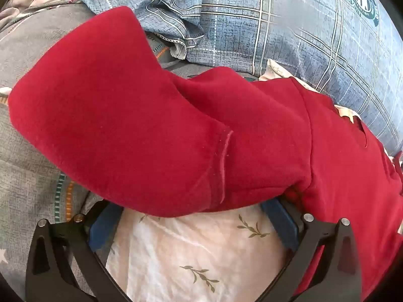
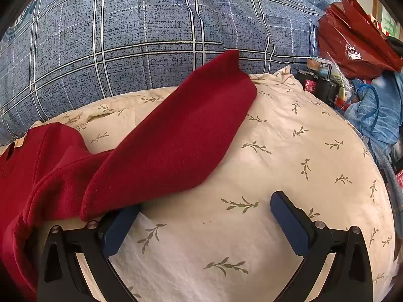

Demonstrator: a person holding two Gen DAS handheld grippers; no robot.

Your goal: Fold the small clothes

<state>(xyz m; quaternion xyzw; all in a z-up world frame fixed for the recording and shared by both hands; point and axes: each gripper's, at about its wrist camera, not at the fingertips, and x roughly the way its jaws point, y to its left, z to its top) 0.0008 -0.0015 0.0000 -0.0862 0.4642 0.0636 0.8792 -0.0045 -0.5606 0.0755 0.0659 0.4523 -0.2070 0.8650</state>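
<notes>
A red fleece garment (image 1: 156, 115) lies spread over a white pillow with a leaf print (image 1: 196, 256). In the left wrist view one red sleeve reaches to the upper left and the cloth hangs over the tips of my left gripper (image 1: 196, 211), whose jaws stand wide apart. In the right wrist view the other red sleeve (image 2: 181, 136) lies diagonally on the pillow (image 2: 289, 156). My right gripper (image 2: 204, 209) is open. Its left finger (image 2: 118, 229) has its tip under the sleeve's edge, and its right finger (image 2: 289, 221) is over bare pillow.
A blue plaid quilt (image 2: 151, 30) bunches behind the pillow and shows in the left wrist view too (image 1: 302, 25). A grey patterned sheet (image 1: 30, 166) lies at the left. Red bags (image 2: 352, 35), dark bottles (image 2: 317, 83) and a blue cloth (image 2: 377, 115) crowd the right.
</notes>
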